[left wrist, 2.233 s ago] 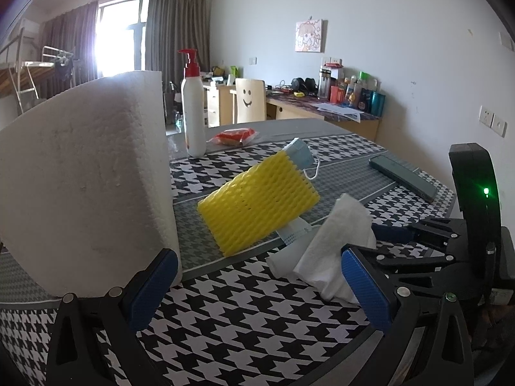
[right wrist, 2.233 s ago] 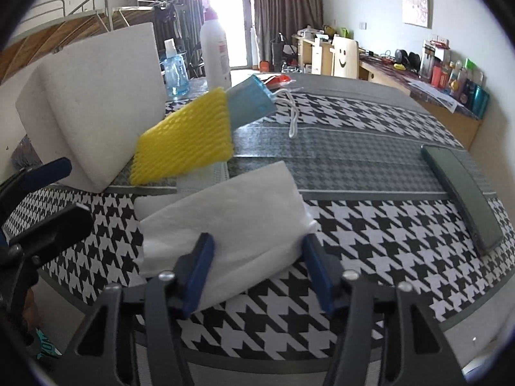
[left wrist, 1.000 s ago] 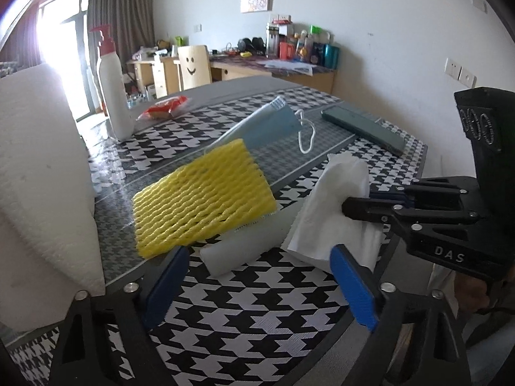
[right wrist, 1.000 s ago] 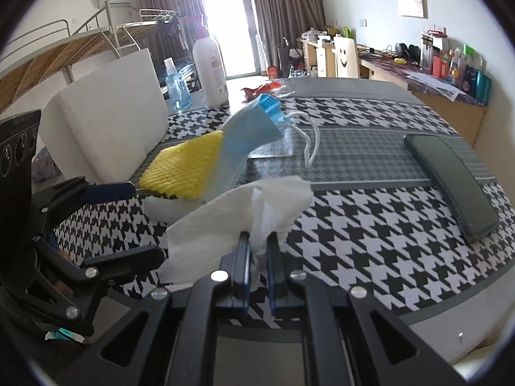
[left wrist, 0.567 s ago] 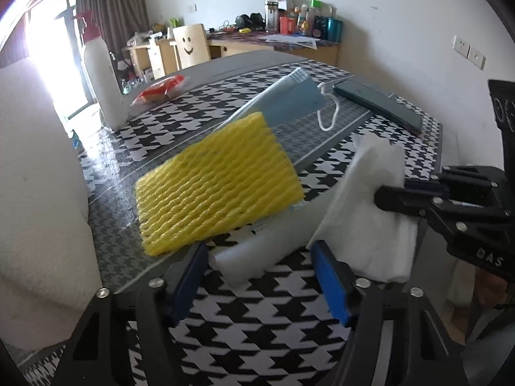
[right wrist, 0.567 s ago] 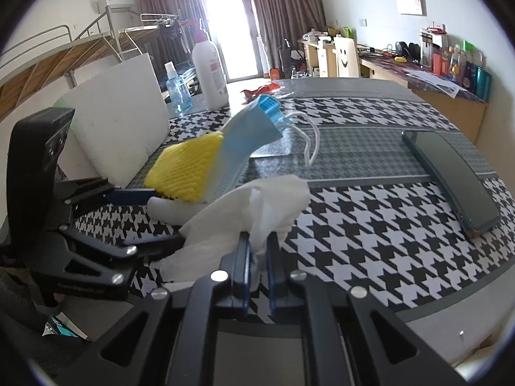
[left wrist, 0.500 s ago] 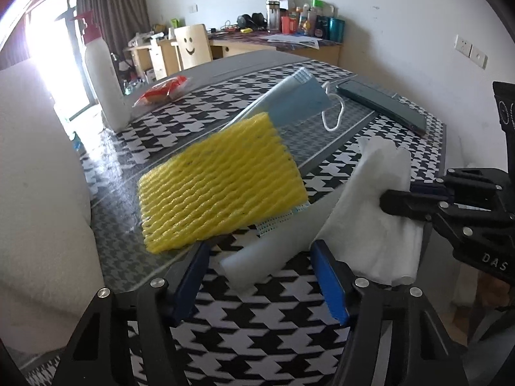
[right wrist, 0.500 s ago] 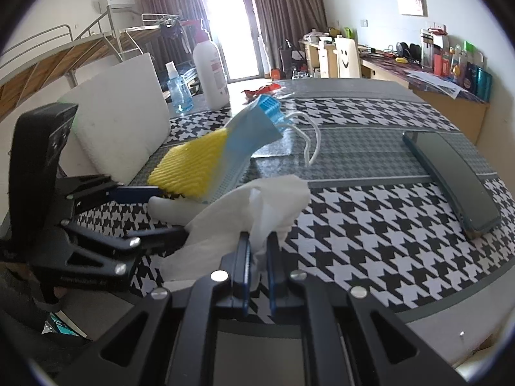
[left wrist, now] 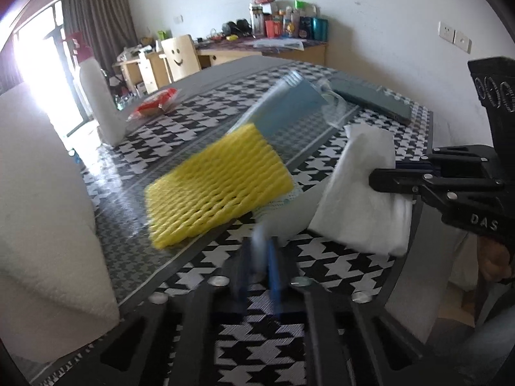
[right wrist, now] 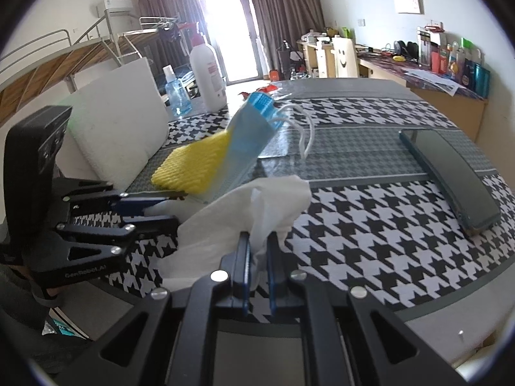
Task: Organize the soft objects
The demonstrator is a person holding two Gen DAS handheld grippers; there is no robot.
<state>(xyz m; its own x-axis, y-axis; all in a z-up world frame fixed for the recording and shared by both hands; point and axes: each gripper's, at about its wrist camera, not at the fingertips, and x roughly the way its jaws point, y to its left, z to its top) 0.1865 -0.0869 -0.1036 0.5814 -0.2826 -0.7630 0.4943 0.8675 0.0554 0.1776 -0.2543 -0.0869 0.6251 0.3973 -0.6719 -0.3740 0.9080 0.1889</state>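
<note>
At the near left of the bench (right wrist: 370, 212), the left gripper (left wrist: 259, 251) is pinching a white plastic strip (left wrist: 283, 222) under the yellow foam net (left wrist: 219, 183) and blue mask (right wrist: 248, 135). To its right, the right gripper (right wrist: 257, 257) jaws are pressing together on a white tissue (right wrist: 257, 206), holding it just above the near edge.
</note>
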